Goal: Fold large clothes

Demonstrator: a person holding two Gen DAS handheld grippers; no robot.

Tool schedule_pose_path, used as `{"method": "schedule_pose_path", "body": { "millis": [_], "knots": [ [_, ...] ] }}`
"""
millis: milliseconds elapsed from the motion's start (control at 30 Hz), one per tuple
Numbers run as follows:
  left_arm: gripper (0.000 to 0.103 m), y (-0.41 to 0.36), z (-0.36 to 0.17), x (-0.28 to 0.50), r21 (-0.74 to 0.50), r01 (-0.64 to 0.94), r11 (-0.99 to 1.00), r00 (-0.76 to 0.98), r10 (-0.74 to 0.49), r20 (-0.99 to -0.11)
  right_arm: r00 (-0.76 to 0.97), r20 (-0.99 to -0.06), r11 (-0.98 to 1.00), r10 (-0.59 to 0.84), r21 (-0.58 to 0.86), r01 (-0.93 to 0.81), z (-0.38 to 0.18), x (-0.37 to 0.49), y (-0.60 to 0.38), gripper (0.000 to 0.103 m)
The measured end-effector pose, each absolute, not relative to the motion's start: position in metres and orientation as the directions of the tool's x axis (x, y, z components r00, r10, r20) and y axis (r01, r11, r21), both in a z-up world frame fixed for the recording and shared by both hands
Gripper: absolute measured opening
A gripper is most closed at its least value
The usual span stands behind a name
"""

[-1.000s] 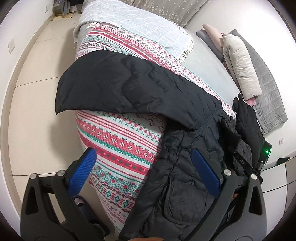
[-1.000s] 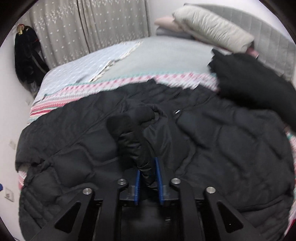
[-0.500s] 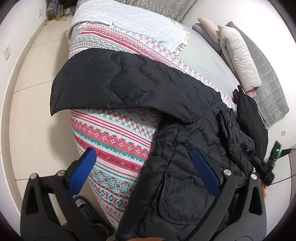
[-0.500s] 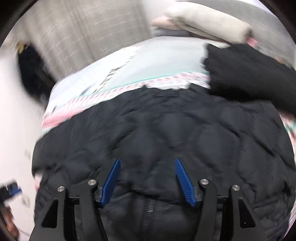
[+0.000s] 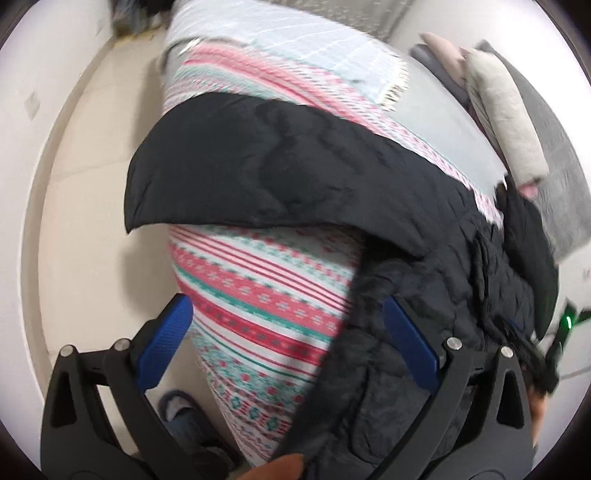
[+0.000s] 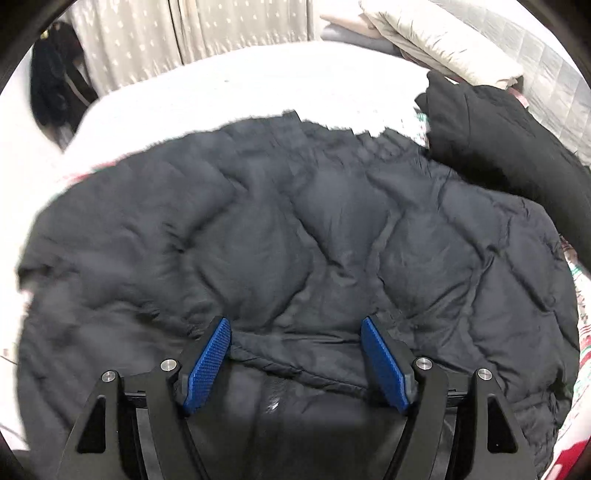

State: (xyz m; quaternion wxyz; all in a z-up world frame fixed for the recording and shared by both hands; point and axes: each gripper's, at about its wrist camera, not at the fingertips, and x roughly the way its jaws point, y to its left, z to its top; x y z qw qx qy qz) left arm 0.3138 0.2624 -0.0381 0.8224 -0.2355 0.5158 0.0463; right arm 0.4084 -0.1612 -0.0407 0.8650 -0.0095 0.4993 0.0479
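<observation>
Jacket: the black quilted jacket (image 6: 295, 229) lies spread across the near side of the bed, one broad flap (image 5: 258, 173) reaching out past the mattress corner, its lower part hanging down the bedside.
Left gripper: the left gripper (image 5: 288, 343) hangs off the bed corner, jaws spread wide, nothing between them; its right finger sits against the jacket's hanging edge.
Right gripper: the right gripper (image 6: 295, 358) hovers low over the jacket's middle, jaws wide apart, gripping nothing.
Bedding: a red, green and white patterned blanket (image 5: 266, 291) lies under the jacket; a pale checked throw (image 5: 295, 48) lies beyond it.
Around: folded quilts (image 6: 436, 33) are stacked by the grey headboard (image 5: 561, 177); a second dark garment (image 6: 498, 147) lies just beside the jacket; curtains (image 6: 184, 37) hang behind the bed; dark clothing (image 6: 55, 85) hangs at the far left.
In the way: the second garment overlaps the jacket's far right edge.
Hard to make out: both views are blurred; a slipper-like shape (image 5: 184, 413) on the floor is half hidden by the left gripper; the far bed surface is washed out white in the right view.
</observation>
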Motion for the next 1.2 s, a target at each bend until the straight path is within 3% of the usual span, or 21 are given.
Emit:
{"method": "schedule_pose_path", "body": {
  "millis": [67,267,467,600,833,1000,1100,1167,1200],
  "knots": [
    [0.102,0.292,-0.047,0.314,-0.411,-0.41,0.814,0.464,-0.202,-0.862,0.5,-0.856,0.989,0.127,0.073,-0.127,-0.028,0.397,-0.161,0.075],
    [0.102,0.331,-0.067,0.313,-0.562,-0.5,0.659,0.499,-0.311,-0.809,0.55,-0.831,0.974,0.086,-0.045,-0.221,-0.001,0.35,-0.153,0.076],
    [0.102,0.335,-0.088,0.316,-0.651,-0.533,0.54,0.536,-0.38,-0.754,0.582,-0.804,0.982,0.118,0.007,-0.19,0.02,0.281,-0.182,0.077],
    [0.102,0.324,-0.1,0.326,-0.726,-0.526,0.444,0.568,-0.452,-0.688,0.597,-0.768,0.966,0.233,0.109,-0.235,0.022,0.25,-0.19,0.08],
    [0.102,0.316,-0.089,0.336,-0.731,-0.533,0.426,0.659,-0.333,-0.674,0.623,-0.748,0.964,0.231,0.087,-0.253,0.017,0.241,-0.194,0.08],
    [0.082,0.314,-0.086,0.348,-0.64,-0.59,0.492,0.643,-0.193,-0.741,0.62,-0.748,0.967,0.238,0.124,-0.221,0.011,0.244,-0.211,0.08],
    [0.057,0.321,-0.086,0.352,-0.59,-0.626,0.51,0.629,-0.117,-0.769,0.622,-0.747,0.968,0.235,0.124,-0.216,0.01,0.243,-0.216,0.08],
    [0.033,0.329,-0.09,0.349,-0.583,-0.648,0.49,0.626,-0.092,-0.774,0.626,-0.743,0.968,0.237,0.127,-0.216,0.01,0.242,-0.218,0.08],
    [0.03,0.334,-0.091,0.349,-0.593,-0.653,0.472,0.631,-0.094,-0.77,0.629,-0.742,0.969,0.233,0.123,-0.214,0.009,0.242,-0.219,0.08]
  ]
}}
